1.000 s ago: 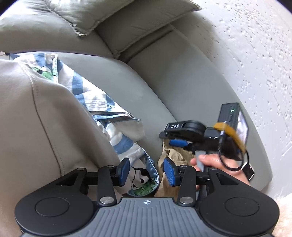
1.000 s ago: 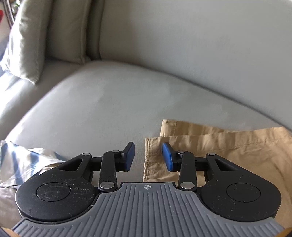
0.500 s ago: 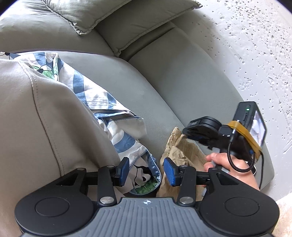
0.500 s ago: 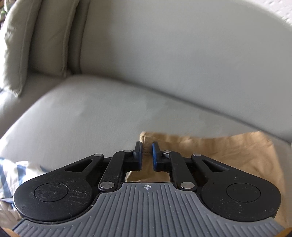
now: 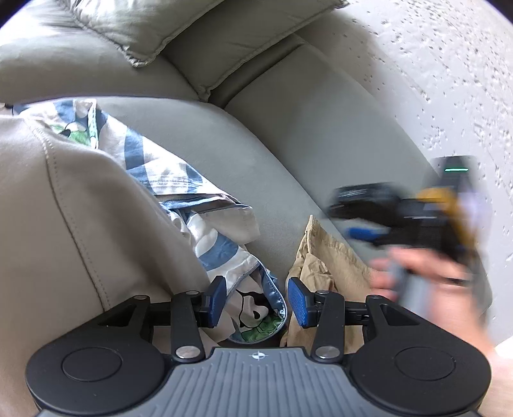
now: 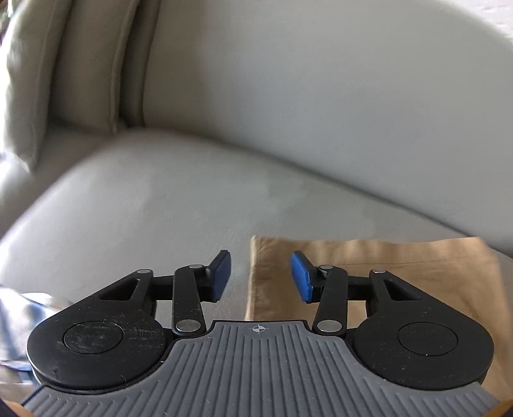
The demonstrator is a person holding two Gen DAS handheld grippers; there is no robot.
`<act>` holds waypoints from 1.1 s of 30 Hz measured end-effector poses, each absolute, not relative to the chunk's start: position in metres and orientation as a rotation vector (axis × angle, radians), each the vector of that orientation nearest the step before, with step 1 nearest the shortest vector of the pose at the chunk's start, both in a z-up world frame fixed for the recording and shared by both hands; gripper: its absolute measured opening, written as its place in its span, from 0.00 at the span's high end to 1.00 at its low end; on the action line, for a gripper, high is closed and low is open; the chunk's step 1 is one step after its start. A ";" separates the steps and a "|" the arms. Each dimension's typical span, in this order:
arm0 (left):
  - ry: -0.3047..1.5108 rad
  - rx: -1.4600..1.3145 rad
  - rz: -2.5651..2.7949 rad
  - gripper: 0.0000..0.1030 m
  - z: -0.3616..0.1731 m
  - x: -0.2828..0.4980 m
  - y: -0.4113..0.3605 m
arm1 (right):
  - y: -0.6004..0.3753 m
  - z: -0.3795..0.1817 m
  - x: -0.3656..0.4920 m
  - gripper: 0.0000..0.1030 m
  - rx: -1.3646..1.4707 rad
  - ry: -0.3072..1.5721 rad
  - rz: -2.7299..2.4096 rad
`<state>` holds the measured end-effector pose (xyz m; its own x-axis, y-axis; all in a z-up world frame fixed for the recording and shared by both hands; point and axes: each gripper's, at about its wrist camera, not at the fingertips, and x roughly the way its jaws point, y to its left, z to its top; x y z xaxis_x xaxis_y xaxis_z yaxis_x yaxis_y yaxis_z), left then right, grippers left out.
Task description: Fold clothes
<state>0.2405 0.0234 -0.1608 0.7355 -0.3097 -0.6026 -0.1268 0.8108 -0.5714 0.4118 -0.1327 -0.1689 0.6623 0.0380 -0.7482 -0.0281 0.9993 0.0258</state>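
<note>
Lying flat: tan garment [image 6: 368, 272] | long axis left-right | right tool [image 6: 260, 276] opening above

Both wrist views look steeply down, close, sharing the tan garment [image 6: 368, 256].

A: Where does the folded garment [image 6: 368, 266] lie?

B: Flat on the sofa seat [image 6: 179, 205], in front of the backrest [image 6: 320, 96]. From the right wrist, the right gripper [image 6: 260, 276] hangs above its left edge, which runs between the opening fingers; nothing is pinched.

A: And the other clothes?

B: The patterned garment [image 5: 205, 205] lies in a heap to the left, partly draped over the armrest [image 5: 80, 208]. The left gripper [image 5: 255, 300] sits over its near end.

A: What is behind?

B: A cushion [image 5: 128, 25] rests at the back corner, with the wall [image 5: 449, 64] to the right. The hand [image 5: 426, 272] carrying the right gripper is above the folded garment.
</note>
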 end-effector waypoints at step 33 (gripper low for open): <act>0.755 -0.083 -0.560 0.77 -0.095 -0.007 -0.096 | -0.338 -0.103 -0.119 0.89 0.748 0.662 0.100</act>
